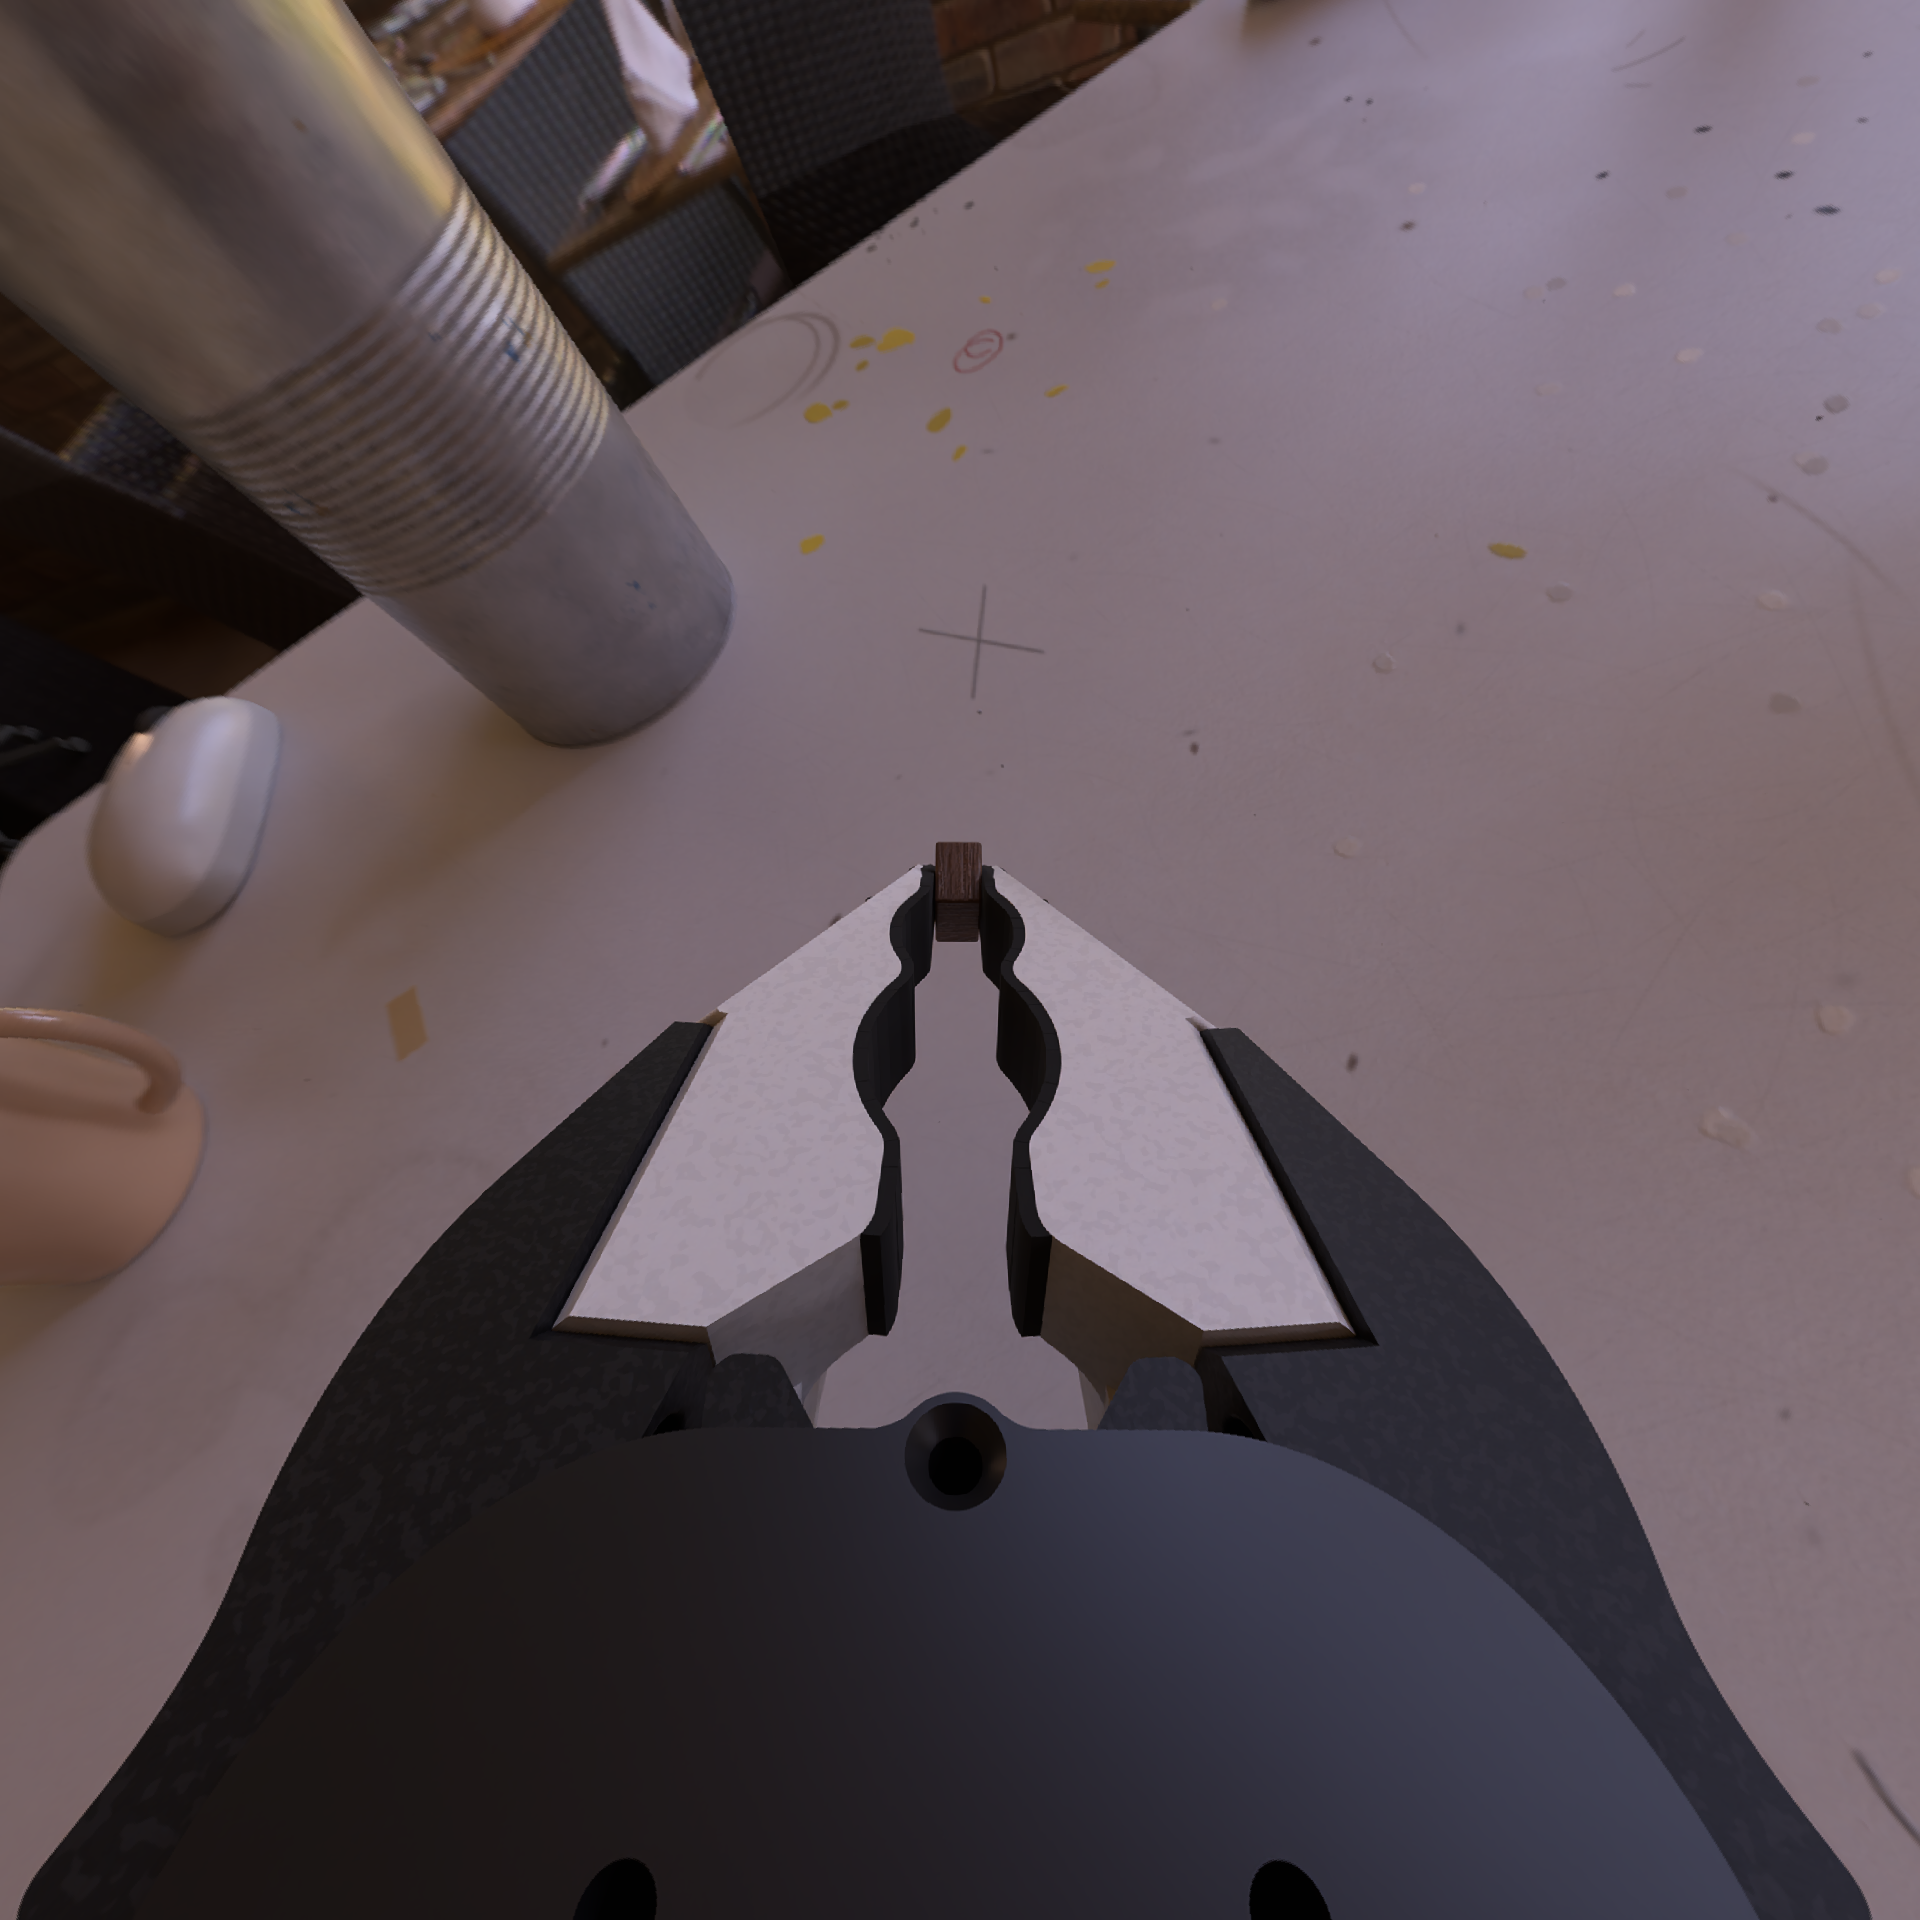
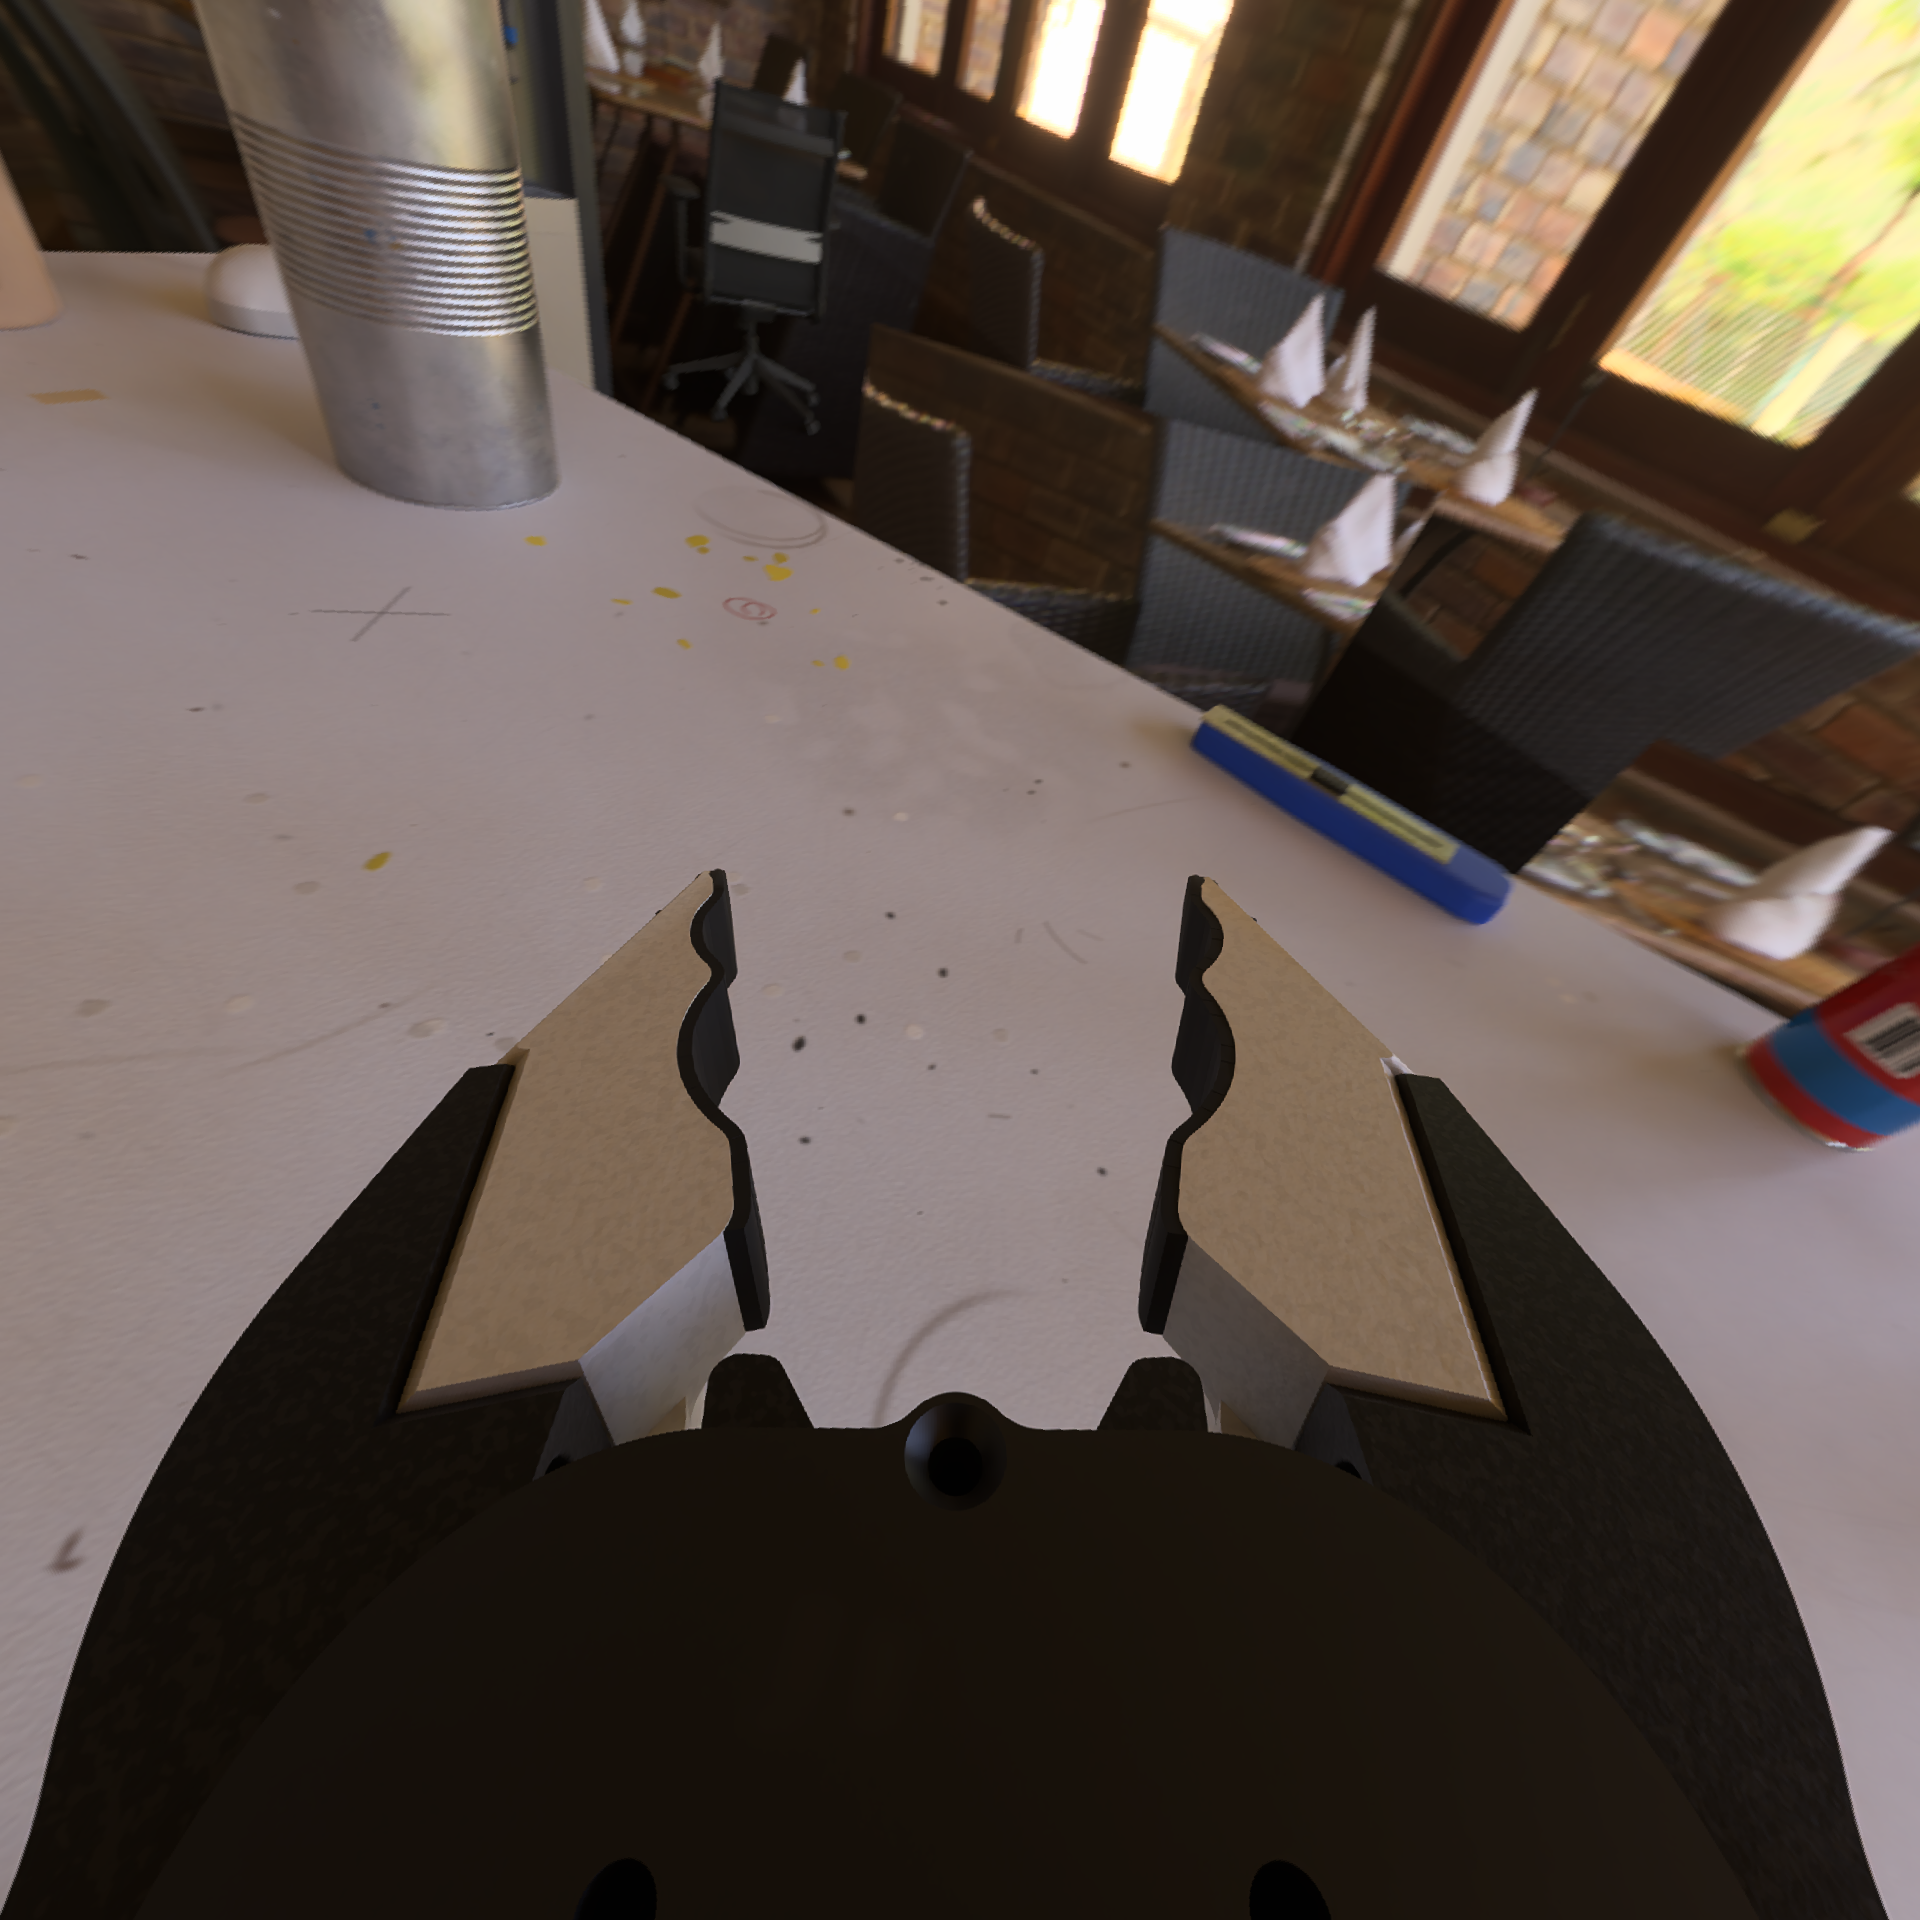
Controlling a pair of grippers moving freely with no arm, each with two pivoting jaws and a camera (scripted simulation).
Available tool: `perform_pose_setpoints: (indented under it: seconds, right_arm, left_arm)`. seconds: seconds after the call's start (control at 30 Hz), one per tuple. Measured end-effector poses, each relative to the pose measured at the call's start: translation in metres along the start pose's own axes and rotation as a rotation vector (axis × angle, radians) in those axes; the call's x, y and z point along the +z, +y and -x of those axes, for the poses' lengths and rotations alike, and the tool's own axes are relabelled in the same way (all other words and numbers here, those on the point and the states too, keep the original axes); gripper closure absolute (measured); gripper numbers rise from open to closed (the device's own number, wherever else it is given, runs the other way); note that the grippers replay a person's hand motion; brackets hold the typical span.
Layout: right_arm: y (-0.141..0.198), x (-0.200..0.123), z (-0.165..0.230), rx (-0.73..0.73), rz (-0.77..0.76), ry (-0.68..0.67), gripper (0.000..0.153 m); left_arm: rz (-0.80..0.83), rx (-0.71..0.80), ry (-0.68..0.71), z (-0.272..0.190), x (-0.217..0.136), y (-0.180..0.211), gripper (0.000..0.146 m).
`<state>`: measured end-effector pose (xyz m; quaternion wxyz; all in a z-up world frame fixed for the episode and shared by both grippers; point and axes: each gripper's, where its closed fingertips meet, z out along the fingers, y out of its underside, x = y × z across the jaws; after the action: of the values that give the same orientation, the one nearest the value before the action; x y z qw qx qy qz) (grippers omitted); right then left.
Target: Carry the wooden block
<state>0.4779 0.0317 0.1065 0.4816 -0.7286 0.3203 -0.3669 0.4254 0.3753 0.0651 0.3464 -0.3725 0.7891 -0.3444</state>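
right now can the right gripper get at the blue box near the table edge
Probably yes: the right gripper has its jaws open and empty, and only bare table lies between it and the blue box, ahead and to its right.

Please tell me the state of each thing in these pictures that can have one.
left gripper: shut on wooden block.
wooden block: gripped at the fingertips.
right gripper: open, empty.
metal cylinder: upright on the table.
blue and red can: lying tilted on the table.
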Motion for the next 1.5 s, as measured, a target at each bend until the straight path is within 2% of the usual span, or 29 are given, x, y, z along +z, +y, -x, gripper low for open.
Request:
perform_pose_setpoints:
  seconds: [0.17, 0.3, 0.37, 0.43, 0.47, 0.53, 0.6, 0.67, 0.8, 0.87, 0.93, 1.07, 1.27, 1.5]
  right_arm:
    - [-0.012, -0.024, -0.012, -0.015, -0.108, 0.124, 0.073]
    - [-0.012, -0.075, -0.020, 0.057, -0.095, 0.225, 0.071]
    - [-0.004, -0.107, -0.024, 0.074, -0.050, 0.280, 0.080]
    - [0.009, -0.138, -0.036, 0.074, -0.005, 0.350, 0.099]
    - [0.017, -0.151, -0.045, 0.078, 0.022, 0.392, 0.101]
    - [0.035, -0.174, -0.065, 0.101, 0.089, 0.479, 0.093]
    - [0.053, -0.185, -0.079, 0.143, 0.156, 0.533, 0.073]
    - [0.066, -0.185, -0.085, 0.199, 0.185, 0.532, 0.067]
    - [0.092, -0.170, -0.100, 0.242, 0.257, 0.571, 0.068]
    - [0.106, -0.161, -0.107, 0.246, 0.306, 0.585, 0.080]
    - [0.110, -0.155, -0.107, 0.256, 0.299, 0.539, 0.096]
    - [0.112, -0.164, -0.100, 0.201, 0.351, 0.565, 0.110]
    - [0.094, -0.167, -0.043, 0.172, 0.314, 0.470, 0.128]
    - [0.053, -0.107, 0.056, 0.094, 0.288, 0.296, 0.132]
  left_arm:
    - [-0.025, -0.029, -0.028, 0.009, -0.024, -0.016, 0.139]
    - [-0.145, -0.010, -0.068, 0.013, -0.048, -0.040, 0.139]
    - [-0.197, 0.002, -0.094, 0.016, -0.062, -0.055, 0.139]
    - [-0.236, 0.010, -0.117, 0.019, -0.074, -0.070, 0.139]
    - [-0.253, 0.019, -0.128, 0.020, -0.080, -0.077, 0.139]
    - [-0.288, 0.045, -0.145, 0.018, -0.089, -0.089, 0.139]
    - [-0.324, 0.060, -0.150, 0.014, -0.095, -0.101, 0.139]
    - [-0.366, 0.053, -0.140, 0.008, -0.100, -0.112, 0.139]
    - [-0.423, 0.055, -0.109, -0.003, -0.100, -0.125, 0.139]
    - [-0.428, 0.078, -0.104, -0.004, -0.093, -0.125, 0.139]
    - [-0.407, 0.089, -0.109, -0.004, -0.086, -0.121, 0.139]
    - [-0.354, 0.101, -0.132, 0.004, -0.080, -0.107, 0.139]
    - [-0.351, 0.008, -0.112, 0.024, -0.077, -0.097, 0.139]
    - [-0.392, 0.020, -0.125, 0.023, -0.089, -0.104, 0.139]
